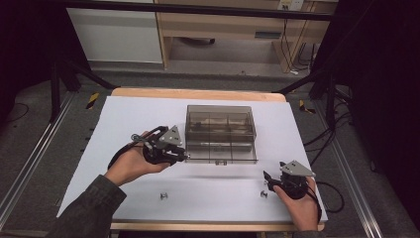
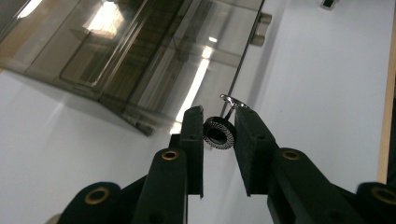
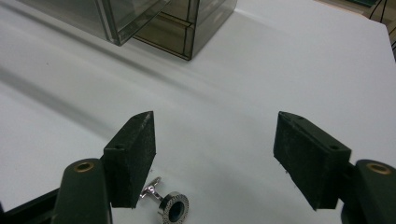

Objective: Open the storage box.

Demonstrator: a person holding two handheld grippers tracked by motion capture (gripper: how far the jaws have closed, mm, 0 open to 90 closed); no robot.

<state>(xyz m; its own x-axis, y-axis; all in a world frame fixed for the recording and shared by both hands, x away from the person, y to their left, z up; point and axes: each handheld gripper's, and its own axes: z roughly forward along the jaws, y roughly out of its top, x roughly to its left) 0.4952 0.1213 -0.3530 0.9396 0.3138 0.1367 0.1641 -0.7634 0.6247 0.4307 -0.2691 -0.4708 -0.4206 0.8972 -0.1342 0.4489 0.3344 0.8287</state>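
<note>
no readable writing shows on anything here. your left hand-held gripper [image 2: 219,122] grips a cufflink [image 2: 219,133] between its pads, round dark face toward the camera, silver post running up and away toward the smoky clear box [image 1: 221,133], raised beside the box's front left corner. your right hand-held gripper [image 3: 215,158] stands wide over a 2nd cufflink [image 3: 169,203], lying on its side beside the left jaw, post aimed away from you. a 3rd cufflink [image 1: 163,196] lies on the white worktop [image 1: 133,119]. grey floor and pale cabinets lie beyond.
</note>
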